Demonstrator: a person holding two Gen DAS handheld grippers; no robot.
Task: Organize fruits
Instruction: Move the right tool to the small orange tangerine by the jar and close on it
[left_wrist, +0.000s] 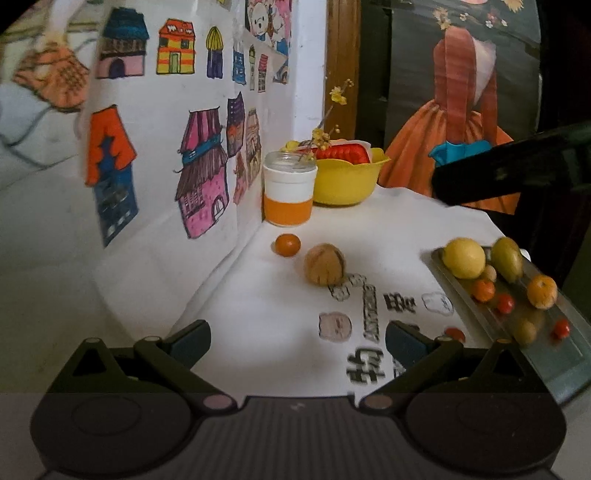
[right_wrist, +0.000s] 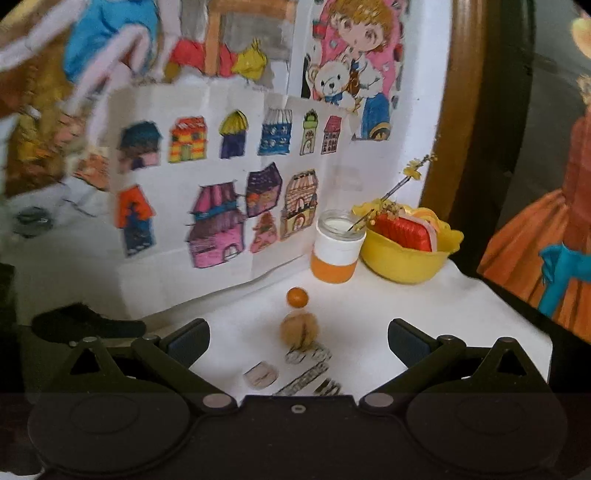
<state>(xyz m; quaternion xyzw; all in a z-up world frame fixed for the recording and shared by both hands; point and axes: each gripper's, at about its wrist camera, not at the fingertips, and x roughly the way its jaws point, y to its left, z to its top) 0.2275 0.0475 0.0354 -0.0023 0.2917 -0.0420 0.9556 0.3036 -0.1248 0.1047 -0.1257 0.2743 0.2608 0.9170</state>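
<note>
Tray, right side of the white cloth: you have a lemon, a green fruit, small oranges and red ones on it. Judged mostly done. Left to sort: walnut and small orange fruit, loose mid-cloth, near each other, short of the orange-banded jar and yellow bowl. Your right gripper faces the walnut, jaws spread, empty. Left gripper likewise spread, empty.

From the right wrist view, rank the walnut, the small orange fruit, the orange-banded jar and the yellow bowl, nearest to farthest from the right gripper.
1. Walnut, dead ahead between the open right gripper's fingers.
2. Small orange fruit, just behind it.
3. Orange-banded jar, ahead and slightly right.
4. Yellow bowl, far right corner; close to the jar's depth.
</note>
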